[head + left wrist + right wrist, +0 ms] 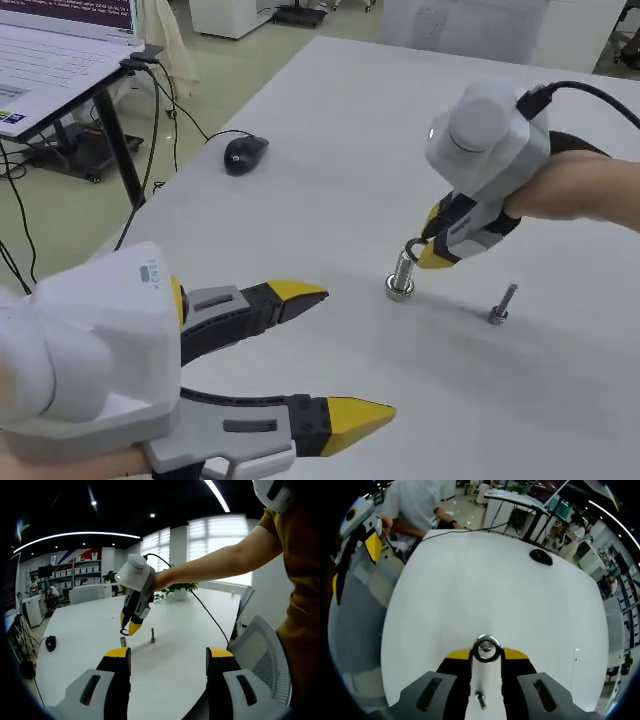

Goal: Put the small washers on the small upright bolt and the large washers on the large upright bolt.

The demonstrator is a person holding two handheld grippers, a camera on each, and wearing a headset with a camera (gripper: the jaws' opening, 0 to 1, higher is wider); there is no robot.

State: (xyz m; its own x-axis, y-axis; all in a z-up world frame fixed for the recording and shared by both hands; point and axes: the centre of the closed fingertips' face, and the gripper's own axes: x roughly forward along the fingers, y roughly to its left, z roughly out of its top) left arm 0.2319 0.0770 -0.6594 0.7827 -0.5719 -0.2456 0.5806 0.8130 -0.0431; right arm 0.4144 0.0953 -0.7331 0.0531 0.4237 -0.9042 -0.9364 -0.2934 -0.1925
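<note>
Left claw (335, 352) sits low, its yellow-tipped black jaws spread wide over the matte white table (330, 150). Farther right, the right claw (428, 252) pinches a thin round metal washer (414, 246) at its tips, right at the top of the large upright bolt (401, 276), a stubby shiny cylinder on a wider base. The slimmer small bolt (501, 304) stands apart to its right. The right gripper view shows the washer's open ring face-on; the left gripper view shows both bolts upright below that claw.

Right hand-held gripper (427, 254) holds a washer (412, 246) above the large bolt (401, 276).
</note>
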